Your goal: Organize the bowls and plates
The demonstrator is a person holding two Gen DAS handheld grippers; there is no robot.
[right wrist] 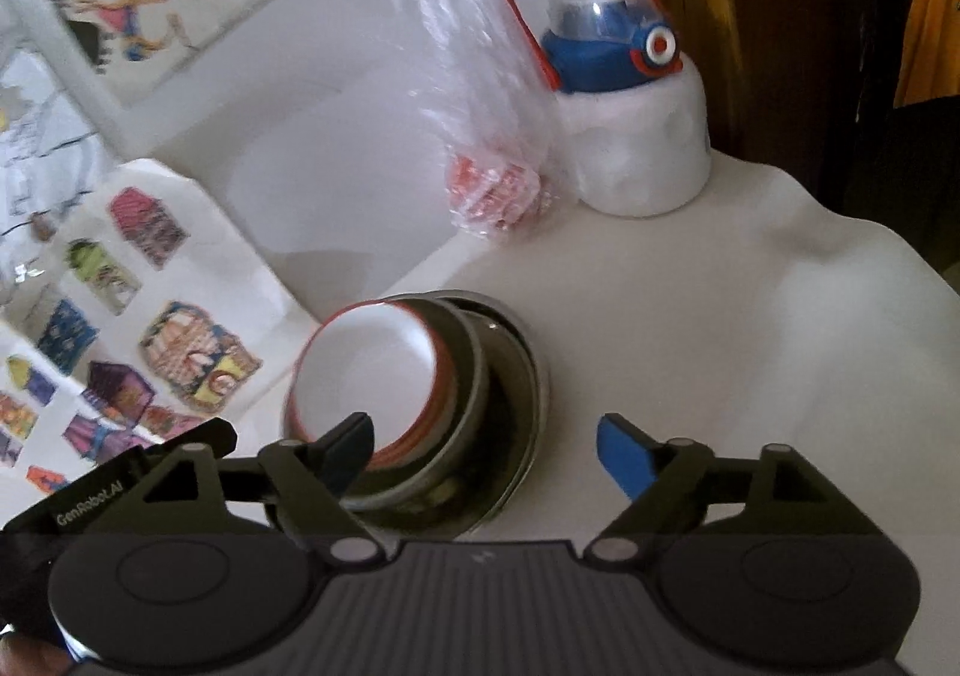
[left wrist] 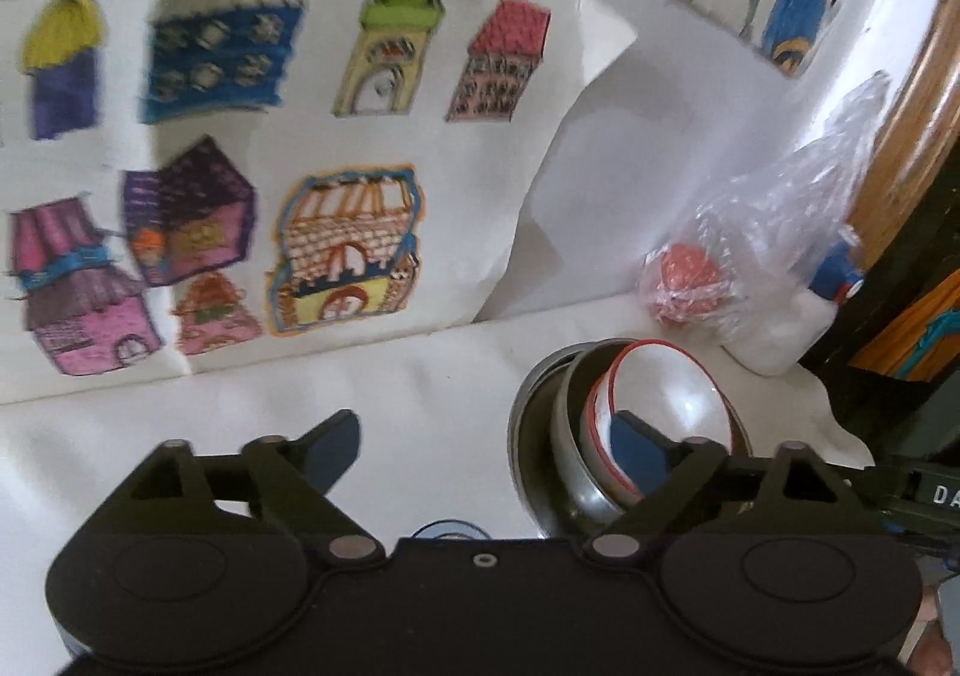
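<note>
Your red-rimmed white bowls (right wrist: 366, 370) already nest (tilted) inside the steel bowls (right wrist: 510, 412); both grippers, left gripper (left wrist: 486, 448) and right gripper (right wrist: 483, 451), gape empty.

Left tool (left wrist: 486, 454) and right tool (right wrist: 483, 454) both gape wide.

White bowl (right wrist: 366, 370) (red-rimmed); blue-capped white bottle (right wrist: 636, 136).

Left gripper (left wrist: 486, 451) jaws spread wide — white red-rimmed bowl (left wrist: 666, 406) tilted inside steel bowl (left wrist: 552, 460).
</note>
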